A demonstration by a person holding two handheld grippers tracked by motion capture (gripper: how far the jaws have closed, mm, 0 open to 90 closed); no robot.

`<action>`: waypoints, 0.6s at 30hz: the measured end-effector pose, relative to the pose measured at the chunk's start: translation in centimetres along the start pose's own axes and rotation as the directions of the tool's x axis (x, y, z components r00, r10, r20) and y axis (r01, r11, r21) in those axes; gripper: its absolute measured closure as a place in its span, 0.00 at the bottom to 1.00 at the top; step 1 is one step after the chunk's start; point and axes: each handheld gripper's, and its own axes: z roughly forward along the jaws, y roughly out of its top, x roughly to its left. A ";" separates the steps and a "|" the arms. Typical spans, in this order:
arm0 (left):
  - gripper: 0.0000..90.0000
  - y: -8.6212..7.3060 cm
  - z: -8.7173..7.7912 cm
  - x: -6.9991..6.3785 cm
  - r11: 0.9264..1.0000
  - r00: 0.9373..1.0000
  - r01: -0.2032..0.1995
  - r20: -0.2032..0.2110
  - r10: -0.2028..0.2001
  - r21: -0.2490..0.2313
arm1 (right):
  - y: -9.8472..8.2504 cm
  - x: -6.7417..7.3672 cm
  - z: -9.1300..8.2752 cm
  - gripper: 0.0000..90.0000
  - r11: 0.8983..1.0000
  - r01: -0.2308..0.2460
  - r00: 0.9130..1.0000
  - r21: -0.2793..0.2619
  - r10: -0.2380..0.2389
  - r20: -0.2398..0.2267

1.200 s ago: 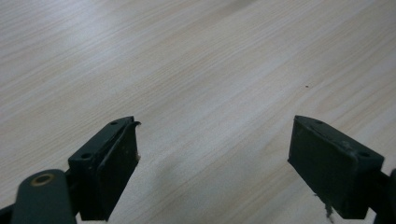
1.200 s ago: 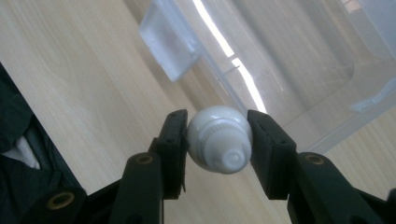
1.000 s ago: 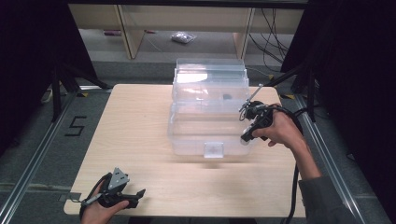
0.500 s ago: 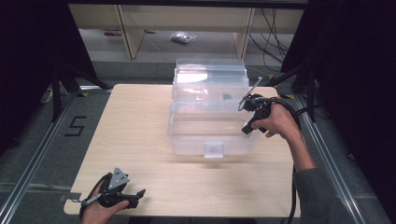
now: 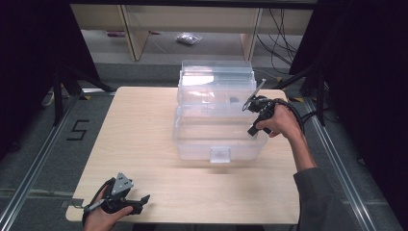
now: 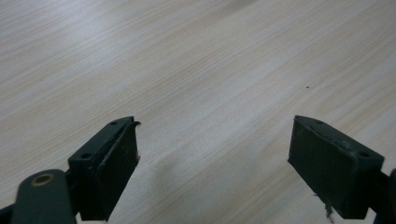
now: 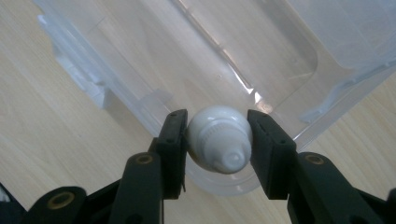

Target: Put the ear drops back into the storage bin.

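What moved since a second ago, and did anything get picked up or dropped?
The right gripper moved toward the far side of the table along the right edge of the clear box, jaws clamped on the white bottle the whole time. Nothing was picked up or dropped. The left gripper stayed put, open, at the table's near edge. The box kept its place.

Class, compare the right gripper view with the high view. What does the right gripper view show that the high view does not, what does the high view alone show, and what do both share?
Right gripper view alone: a white bulb-shaped object, threaded neck toward the camera, clamped between the right gripper pads. High view alone: the left gripper at the table's near corner, the shelf behind, and a floor marking reading 5. Both: the clear plastic box, standing open, and the wooden tabletop.
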 end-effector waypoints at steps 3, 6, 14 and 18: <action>0.17 0.0 0.0 0.0 1.000 1.000 0.000 0.001 0.000 -0.001 | 0.2 -0.1 0.4 0.67 1.000 -0.005 1.000 0.004 0.005 -0.001; 0.17 0.0 0.0 0.0 1.000 1.000 -0.001 0.001 0.001 -0.001 | 0.5 -0.3 0.9 0.67 1.000 -0.010 1.000 0.019 0.010 0.000; 0.17 0.0 -0.1 0.1 1.000 1.000 -0.010 0.002 0.010 0.006 | 0.6 -0.9 3.0 0.67 0.999 -0.035 0.999 0.039 0.035 -0.008; 0.17 0.0 0.0 0.0 1.000 1.000 0.000 0.001 0.000 -0.001 | 0.7 -1.2 3.6 0.67 0.998 -0.046 0.999 0.052 0.046 -0.001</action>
